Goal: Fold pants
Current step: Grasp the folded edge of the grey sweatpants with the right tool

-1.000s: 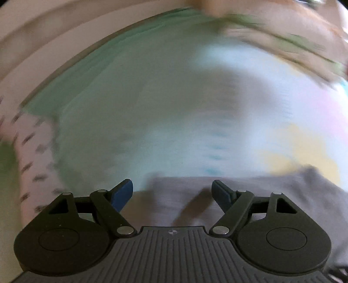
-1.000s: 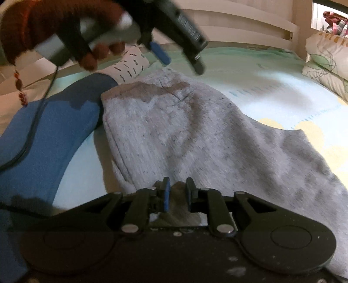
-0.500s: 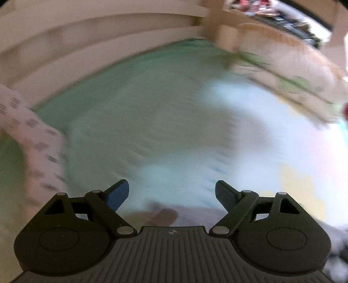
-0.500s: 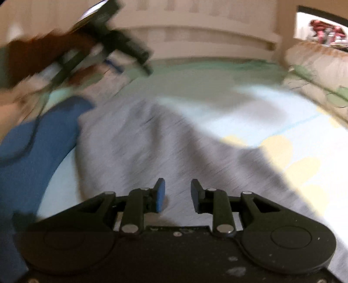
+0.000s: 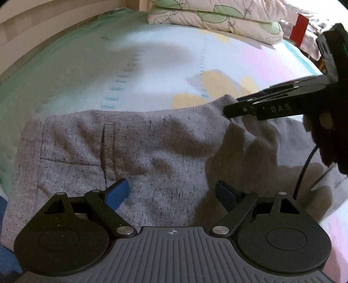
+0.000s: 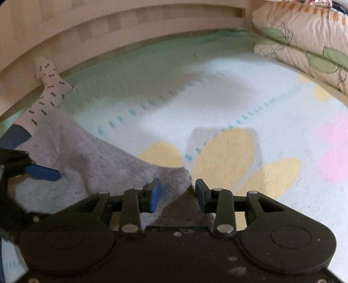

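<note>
Grey speckled pants (image 5: pixel 139 156) lie on the bed, the waistband and a pocket seam at the left of the left wrist view. My left gripper (image 5: pixel 171 192) is open and empty, hovering over the pants. My right gripper (image 6: pixel 177 194) is open, its jaws on either side of a raised corner of the pants (image 6: pixel 171 176). In the left wrist view the right gripper (image 5: pixel 230 111) reaches in from the right to the pants' far edge. The left gripper's blue fingertip (image 6: pixel 42 172) shows at the left of the right wrist view.
The pastel bed sheet (image 5: pixel 152 65) with yellow flower shapes (image 6: pixel 226 152) stretches ahead. Folded quilts (image 5: pixel 217 17) are stacked at the far right, also in the right wrist view (image 6: pixel 304 43). A wooden bed rail (image 6: pixel 130 28) runs along the back. A patterned sock and blue trouser leg (image 6: pixel 45 91) lie left.
My right gripper has opened and moved from the pants' middle to their far edge. My left gripper swung down over the waistband; it stays open.
</note>
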{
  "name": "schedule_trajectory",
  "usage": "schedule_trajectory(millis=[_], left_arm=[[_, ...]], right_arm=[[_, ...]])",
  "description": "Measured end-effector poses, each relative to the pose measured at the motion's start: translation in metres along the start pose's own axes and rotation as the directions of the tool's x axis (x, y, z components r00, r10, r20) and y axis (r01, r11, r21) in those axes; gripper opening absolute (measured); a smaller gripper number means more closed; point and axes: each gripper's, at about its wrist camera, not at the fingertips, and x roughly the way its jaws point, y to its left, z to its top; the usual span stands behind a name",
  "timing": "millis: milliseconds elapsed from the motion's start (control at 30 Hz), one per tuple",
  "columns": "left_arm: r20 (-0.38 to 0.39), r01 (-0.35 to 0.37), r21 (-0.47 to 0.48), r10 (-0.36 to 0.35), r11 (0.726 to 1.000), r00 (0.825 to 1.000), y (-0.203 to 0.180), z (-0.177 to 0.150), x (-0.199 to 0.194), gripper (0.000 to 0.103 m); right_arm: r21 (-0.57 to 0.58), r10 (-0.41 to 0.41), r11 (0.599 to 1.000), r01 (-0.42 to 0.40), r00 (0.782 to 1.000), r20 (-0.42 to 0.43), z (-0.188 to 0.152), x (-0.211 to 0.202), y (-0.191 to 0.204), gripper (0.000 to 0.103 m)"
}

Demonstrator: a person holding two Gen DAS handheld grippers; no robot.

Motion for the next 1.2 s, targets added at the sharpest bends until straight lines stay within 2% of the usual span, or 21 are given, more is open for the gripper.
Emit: schedule_trajectory(millis=[33,67,100,133,267,367,467,500,567,733,867,933,1067,1100,1167,1200], left_arm=[[0.005,0.007,-0.016,-0.007,1.000,1.000,0.003,0.000,0.000,0.087],[0.010,0.015,-0.035,-0.015,0.999,1.000,0.006,0.001,0.000,0.087],[0.014,0.022,-0.049,-0.021,0.999,1.000,0.007,0.001,-0.001,0.087],[0.020,0.028,-0.064,-0.027,0.998,0.999,0.009,0.001,-0.001,0.087],[0.033,0.024,-0.077,-0.022,0.997,0.999,0.009,-0.001,-0.003,0.087],[0.031,0.014,-0.063,-0.012,0.998,0.999,0.006,-0.002,-0.004,0.088],[0.035,0.023,-0.072,-0.020,0.997,0.999,0.005,0.000,-0.002,0.088],[0.038,0.027,-0.078,-0.025,0.997,0.999,0.007,-0.003,-0.004,0.088],[0.042,0.034,-0.084,-0.030,0.996,0.999,0.009,-0.005,-0.006,0.088],[0.054,0.034,-0.084,-0.030,0.996,0.998,0.012,-0.011,-0.012,0.088],[0.061,0.037,-0.085,-0.032,0.996,0.998,0.011,-0.013,-0.013,0.088],[0.064,0.038,-0.085,-0.033,0.996,0.997,0.012,-0.014,-0.013,0.088],[0.067,0.035,-0.084,-0.029,0.996,0.997,0.011,-0.015,-0.014,0.088],[0.068,0.033,-0.084,-0.028,0.996,0.997,0.010,-0.015,-0.015,0.088],[0.068,0.029,-0.078,-0.024,0.997,0.997,0.009,-0.015,-0.015,0.088],[0.068,0.028,-0.077,-0.023,0.997,0.997,0.008,-0.015,-0.015,0.088]], right_arm=[[0.020,0.017,1.000,-0.017,1.000,0.004,-0.002,0.000,0.000,0.038],[0.022,0.031,0.999,-0.031,0.999,0.020,-0.006,-0.007,-0.002,0.030],[0.002,0.034,0.999,-0.034,0.999,0.037,-0.008,-0.013,0.004,0.008],[-0.031,0.024,0.999,-0.022,0.999,0.044,-0.012,-0.018,0.012,0.006],[-0.147,0.063,0.987,-0.058,0.998,0.027,-0.041,-0.033,0.047,0.006],[-0.208,0.032,0.978,-0.026,0.999,0.024,-0.056,-0.034,0.060,0.008],[-0.158,0.016,0.987,-0.006,0.998,0.062,-0.051,-0.035,0.056,0.013],[-0.135,0.013,0.991,-0.003,0.997,0.072,-0.047,-0.034,0.054,0.021],[-0.107,0.012,0.994,-0.003,0.997,0.079,-0.038,-0.031,0.047,0.030],[-0.081,0.044,0.996,-0.040,0.998,0.047,-0.022,-0.015,0.030,0.030],[0.007,0.099,0.995,-0.099,0.995,0.034,-0.015,-0.015,0.014,0.032],[0.036,0.121,0.992,-0.122,0.992,0.028,-0.014,-0.012,0.010,0.032],[0.028,0.161,0.987,-0.161,0.987,0.004,-0.011,-0.011,0.012,0.018],[0.020,0.160,0.987,-0.160,0.987,-0.001,-0.011,-0.011,0.014,0.016],[-0.005,0.125,0.992,-0.125,0.992,0.000,-0.010,-0.010,0.018,0.005],[-0.009,0.110,0.994,-0.110,0.994,-0.001,-0.010,-0.010,0.019,0.005]])
